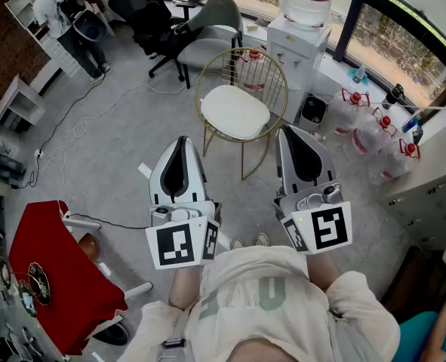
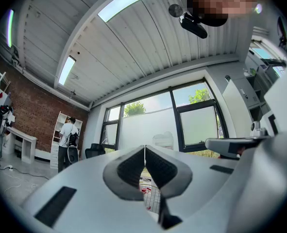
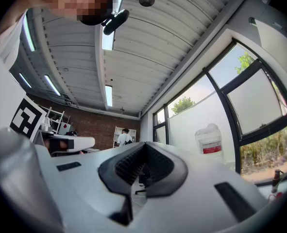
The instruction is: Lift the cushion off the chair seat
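A white round cushion [image 1: 234, 111] lies on the seat of a gold wire chair [image 1: 243, 60] that stands on the grey floor ahead of me. Both grippers are held in the air short of the chair and touch nothing. The left gripper [image 1: 182, 139] is at the chair's near left and the right gripper [image 1: 287, 129] at its near right. In the left gripper view the left gripper [image 2: 144, 147] has its jaws closed tip to tip with nothing between them. The right gripper [image 3: 144, 143] in its own view is likewise shut and empty. Both views tilt upward toward the windows and ceiling.
A water dispenser [image 1: 306, 29] stands behind the chair, with several water bottles [image 1: 373, 127] to its right by the window. A grey chair [image 1: 215, 29] and a black office chair [image 1: 143, 13] stand at the back. A red-covered table [image 1: 56, 277] is near left. A person [image 1: 56, 13] stands at a shelf, far left.
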`<state>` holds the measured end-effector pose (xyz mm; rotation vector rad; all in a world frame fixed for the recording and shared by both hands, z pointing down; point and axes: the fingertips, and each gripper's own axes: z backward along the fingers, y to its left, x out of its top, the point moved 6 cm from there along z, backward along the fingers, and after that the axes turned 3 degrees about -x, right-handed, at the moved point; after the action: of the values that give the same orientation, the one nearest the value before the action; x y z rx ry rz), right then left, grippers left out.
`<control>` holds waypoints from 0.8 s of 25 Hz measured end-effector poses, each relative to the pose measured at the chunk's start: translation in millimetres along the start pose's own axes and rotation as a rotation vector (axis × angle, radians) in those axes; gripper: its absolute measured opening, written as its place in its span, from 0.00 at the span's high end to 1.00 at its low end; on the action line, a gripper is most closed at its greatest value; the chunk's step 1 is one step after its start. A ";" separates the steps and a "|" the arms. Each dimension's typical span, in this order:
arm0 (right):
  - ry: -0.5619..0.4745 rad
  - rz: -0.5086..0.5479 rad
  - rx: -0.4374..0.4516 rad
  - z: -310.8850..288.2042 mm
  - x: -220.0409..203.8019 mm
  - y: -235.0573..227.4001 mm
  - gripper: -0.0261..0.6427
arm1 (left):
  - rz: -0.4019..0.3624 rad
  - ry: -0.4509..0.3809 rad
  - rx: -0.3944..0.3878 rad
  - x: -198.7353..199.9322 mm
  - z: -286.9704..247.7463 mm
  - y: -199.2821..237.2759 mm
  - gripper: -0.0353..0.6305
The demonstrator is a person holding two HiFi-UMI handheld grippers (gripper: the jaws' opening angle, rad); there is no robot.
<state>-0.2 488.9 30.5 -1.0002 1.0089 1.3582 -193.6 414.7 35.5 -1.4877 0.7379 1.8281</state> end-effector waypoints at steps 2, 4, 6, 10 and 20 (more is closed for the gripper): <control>0.002 -0.001 0.001 -0.8 -0.8 -1.1 0.94 | 0.002 0.002 0.002 -0.9 -1.1 0.0 0.92; 0.001 0.001 0.004 -2.4 -1.2 -2.6 0.94 | 0.001 0.004 0.003 -2.1 -3.5 -0.3 0.92; 0.003 0.003 0.011 -4.7 -2.1 -5.2 0.94 | 0.000 0.009 0.001 -3.6 -7.1 -1.5 0.92; 0.033 -0.086 0.050 -7.6 -10.5 -13.2 0.94 | -0.001 0.028 -0.003 -9.3 -9.8 -6.3 0.92; -0.043 -0.232 0.069 -5.7 -21.9 -46.0 0.94 | 0.001 0.069 0.043 -27.5 -17.7 -15.7 0.92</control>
<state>46.4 478.3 49.0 -0.9993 0.8732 1.1423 -166.9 407.1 58.8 -1.5297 0.8063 1.7581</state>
